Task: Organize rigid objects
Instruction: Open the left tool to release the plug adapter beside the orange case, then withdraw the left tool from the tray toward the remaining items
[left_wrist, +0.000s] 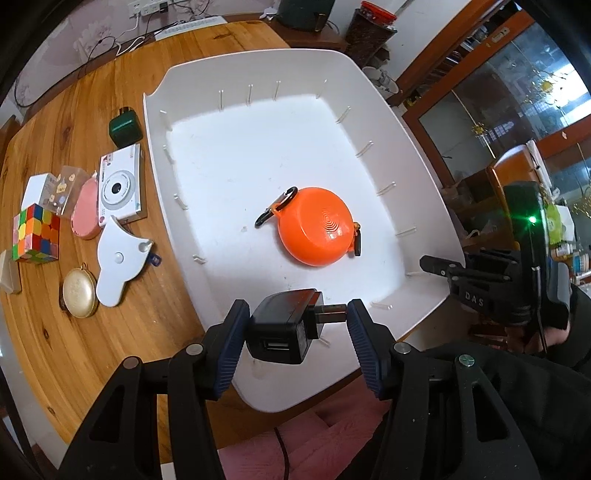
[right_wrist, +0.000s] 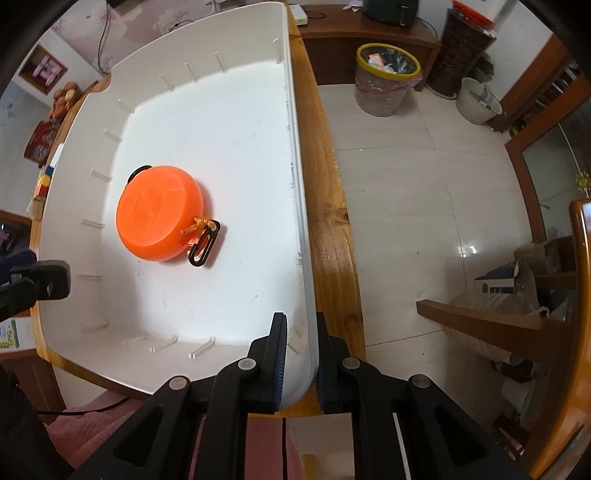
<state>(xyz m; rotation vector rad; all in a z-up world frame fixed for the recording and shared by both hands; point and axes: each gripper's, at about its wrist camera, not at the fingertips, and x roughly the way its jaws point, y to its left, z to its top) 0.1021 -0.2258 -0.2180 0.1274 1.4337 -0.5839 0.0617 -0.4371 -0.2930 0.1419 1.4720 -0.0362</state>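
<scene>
Over the near corner of the white bin (left_wrist: 373, 96), the left gripper (left_wrist: 293, 332) carries a black USB charger (left_wrist: 280, 332), its jaws pinching the block on one side and the tips of the metal prongs on the other. At the bin's right edge the right gripper (right_wrist: 301, 360) has its jaws pressed onto the thin white wall, steadying it on the wooden worktop (left_wrist: 74, 110). An orange tape measure (left_wrist: 319, 230) with a black clip already lies on the bin floor. I judge the charger to be light, stiff and hard-shelled, not fragile, though smooth plastic and narrow prongs make this a slippery, pivot-prone hold; gripping across the two flat sides of the block would be surer. Left of the bin wait a Rubik's cube (left_wrist: 35, 238), a white toy camera (left_wrist: 120, 186), a dark green box (left_wrist: 125, 125), a pink oval case (left_wrist: 88, 208), a white fish-shaped piece (left_wrist: 118, 258) and a gold round compact (left_wrist: 79, 297). Whether the charger hangs clear of the bin floor cannot be judged. The right-wrist view shows the left gripper only as a dark shape cut by its left edge, and the bin wall hides the waiting items.
</scene>
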